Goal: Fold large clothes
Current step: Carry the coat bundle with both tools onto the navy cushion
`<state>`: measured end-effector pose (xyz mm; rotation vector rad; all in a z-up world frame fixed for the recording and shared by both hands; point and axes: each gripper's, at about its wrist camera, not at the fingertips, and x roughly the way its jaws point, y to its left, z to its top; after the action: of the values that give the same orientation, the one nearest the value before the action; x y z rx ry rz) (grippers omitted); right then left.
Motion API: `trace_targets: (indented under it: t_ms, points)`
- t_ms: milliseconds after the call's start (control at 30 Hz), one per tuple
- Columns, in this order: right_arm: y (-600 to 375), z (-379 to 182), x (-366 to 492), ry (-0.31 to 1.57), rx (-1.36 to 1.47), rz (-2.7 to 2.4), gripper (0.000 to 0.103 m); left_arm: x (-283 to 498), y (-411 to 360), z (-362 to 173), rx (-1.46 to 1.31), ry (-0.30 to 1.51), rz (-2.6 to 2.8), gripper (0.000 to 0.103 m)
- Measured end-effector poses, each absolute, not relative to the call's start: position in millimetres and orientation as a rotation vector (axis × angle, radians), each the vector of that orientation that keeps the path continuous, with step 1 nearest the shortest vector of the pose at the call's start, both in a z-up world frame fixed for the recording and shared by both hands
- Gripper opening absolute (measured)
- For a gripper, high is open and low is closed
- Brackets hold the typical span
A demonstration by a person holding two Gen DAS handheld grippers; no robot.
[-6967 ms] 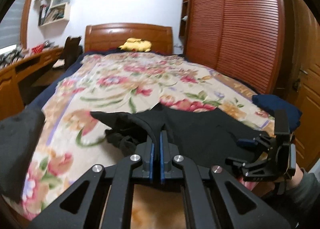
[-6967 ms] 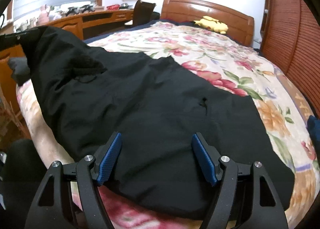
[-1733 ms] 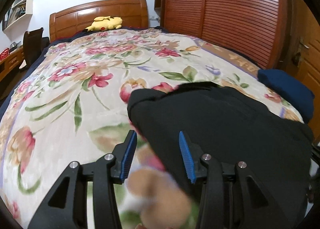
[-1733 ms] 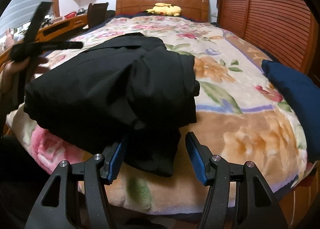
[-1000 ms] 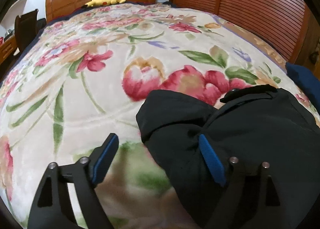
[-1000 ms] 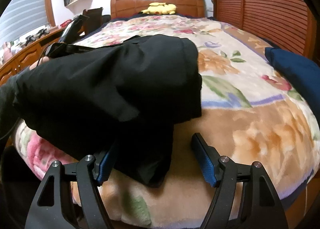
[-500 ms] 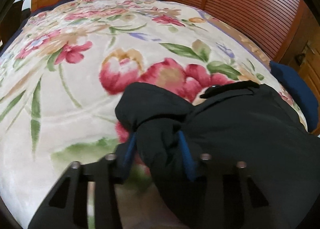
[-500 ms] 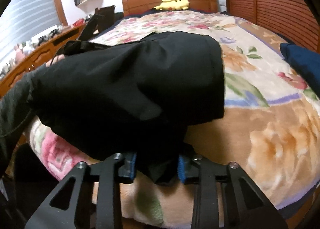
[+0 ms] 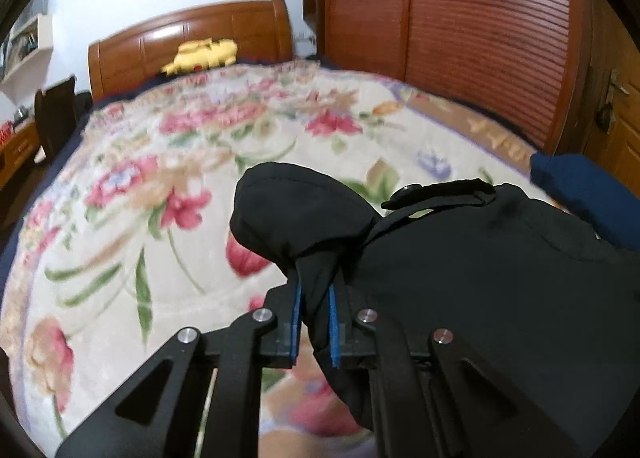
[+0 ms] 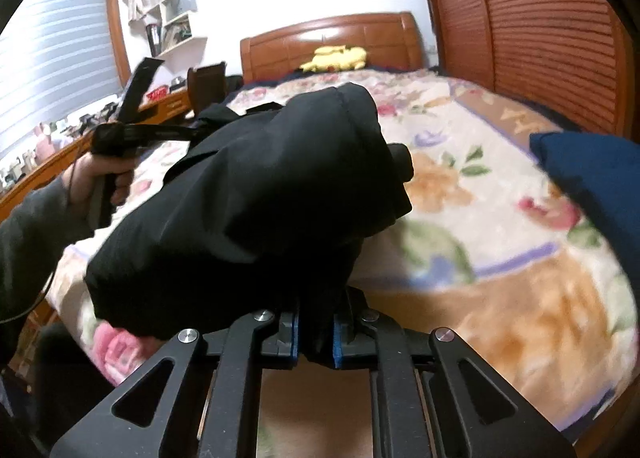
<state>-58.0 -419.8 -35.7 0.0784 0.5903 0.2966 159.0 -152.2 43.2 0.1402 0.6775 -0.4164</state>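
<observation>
A folded black garment point(image 9: 480, 266) lies bunched at the near end of the floral bedspread point(image 9: 168, 162). My left gripper point(image 9: 314, 322) is shut on a fold at its left edge and holds it raised off the bed. In the right wrist view the same black garment point(image 10: 256, 194) bulges up in front of the camera. My right gripper point(image 10: 314, 334) is shut on its near lower edge. The left gripper point(image 10: 160, 134) shows there at the far left, held in a hand, at the garment's other side.
A folded navy garment point(image 10: 592, 174) lies at the bed's right edge, also seen in the left wrist view point(image 9: 580, 190). A yellow plush point(image 9: 204, 52) sits by the wooden headboard point(image 9: 192, 42). Slatted wardrobe doors point(image 9: 460, 38) stand right. A desk point(image 10: 60, 146) runs along the left.
Both grippers have closed on the black garment's edges and lifted it up off the bedspread. One second ago both were open around the fabric.
</observation>
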Motion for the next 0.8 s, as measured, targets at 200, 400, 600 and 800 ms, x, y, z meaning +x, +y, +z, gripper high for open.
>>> trace_targets:
  t_ms: [200,400,600,800]
  points:
    - [-455.9,-6.3,-53.4,0.516,0.045,0.249,0.008,154.0,-194.0,78.8,0.146,0.606,-0.424,0.006]
    - [-508.2,33.5,-57.0,0.448,-0.032,0.159,0.007,158.4,-264.6,114.4,0.160,0.550,-0.489,0.006]
    - [-571.8,68.7,-64.3,0.411,-0.076,0.035,0.007,157.3,-356.5,152.3,0.167,0.478,-0.598,0.006]
    - [-633.5,92.9,-81.9,0.390,-0.109,-0.118,0.007,161.1,-445.0,164.3,0.149,0.457,-0.701,0.006]
